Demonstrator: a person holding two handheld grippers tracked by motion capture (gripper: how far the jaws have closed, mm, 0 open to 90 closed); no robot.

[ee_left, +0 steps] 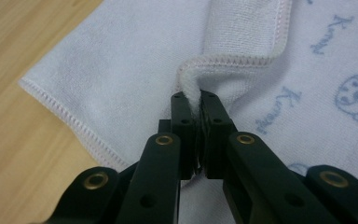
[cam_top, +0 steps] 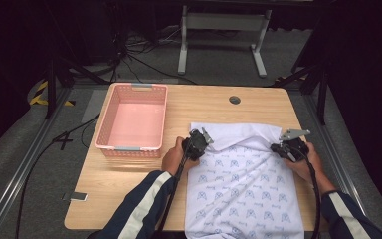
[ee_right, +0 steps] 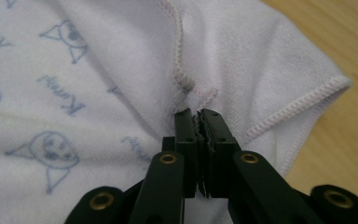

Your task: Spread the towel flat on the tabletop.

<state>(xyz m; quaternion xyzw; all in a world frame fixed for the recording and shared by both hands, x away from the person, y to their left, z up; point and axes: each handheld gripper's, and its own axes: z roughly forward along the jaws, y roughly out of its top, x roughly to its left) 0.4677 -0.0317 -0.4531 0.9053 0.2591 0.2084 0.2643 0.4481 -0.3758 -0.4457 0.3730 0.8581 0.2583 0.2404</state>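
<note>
The white towel (cam_top: 243,184) with its blue printed pattern lay spread across the right half of the wooden table (cam_top: 129,199), its near end hanging over the table's front edge. Its far end was doubled back toward the person, so a plain white band showed across the top.

The left gripper (cam_top: 202,141) sat at the towel's left edge, held by the left hand (cam_top: 175,155), and in the left gripper view its 2 black jaws were pressed tight together with the stitched pink-white hem (ee_left: 192,88) pinched between them. The right gripper (cam_top: 281,146) mirrored it at the right edge, in the right hand (cam_top: 306,162); in the right gripper view its jaws were likewise clamped on a bunched bit of hem (ee_right: 196,93). Between the 2 grips the folded cloth sagged in a shallow V.

Around them: a pink slatted basket (cam_top: 105,130) stood just left of the towel, near the left hand but apart from it. A small dark round grommet (cam_top: 235,100) sat in the tabletop beyond the towel's far edge. A small grey flat item (cam_top: 78,196) lay near the table's front-left corner, too small to identify. Cables (cam_top: 129,55) ran over the grey floor beyond the table, beside the white legs of a stand (cam_top: 221,40). Nothing lay on the towel itself.
</note>
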